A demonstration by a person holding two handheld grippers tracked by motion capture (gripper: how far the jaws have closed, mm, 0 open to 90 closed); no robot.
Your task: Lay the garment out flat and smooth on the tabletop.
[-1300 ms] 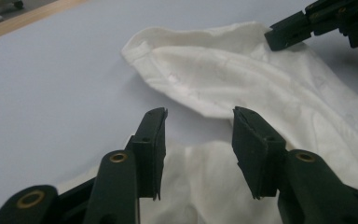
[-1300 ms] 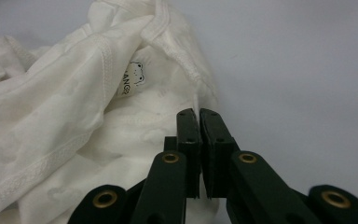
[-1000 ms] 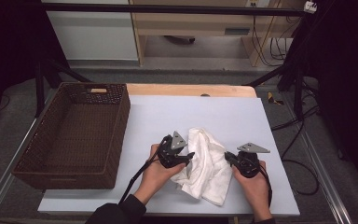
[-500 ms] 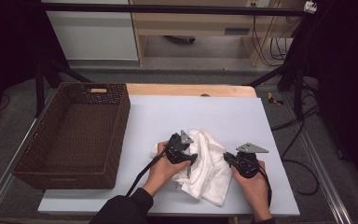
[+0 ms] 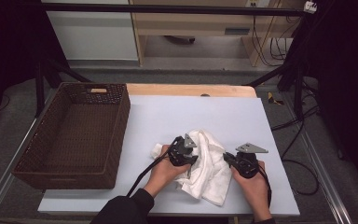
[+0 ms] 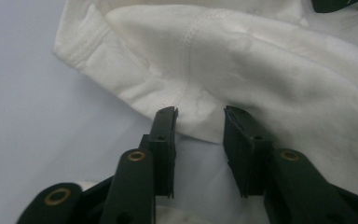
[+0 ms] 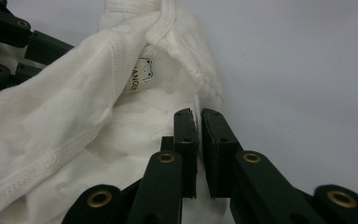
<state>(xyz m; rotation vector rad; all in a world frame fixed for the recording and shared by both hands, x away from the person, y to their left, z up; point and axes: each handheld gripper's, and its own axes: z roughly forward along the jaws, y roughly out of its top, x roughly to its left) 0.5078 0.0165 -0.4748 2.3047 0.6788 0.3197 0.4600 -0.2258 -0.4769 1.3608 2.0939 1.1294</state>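
The white garment lies crumpled on the pale blue table between the left gripper and right gripper; the brown wicker basket beside it is empty, so the tidying seems barely begun. Left gripper view: jaws apart, a fold at their tips, ungripped. Right gripper view: jaws nearly closed against the cloth; a pinch cannot be confirmed. Beyond: grey floor, cables, dark stands.

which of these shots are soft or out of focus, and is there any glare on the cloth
High view: evenly lit and fairly sharp, dark at both side edges. Left gripper view: the white garment is soft, its bright folds nearly washed out. Right gripper view: the left gripper at the far corner is blurred, but the garment's label print stays partly legible.
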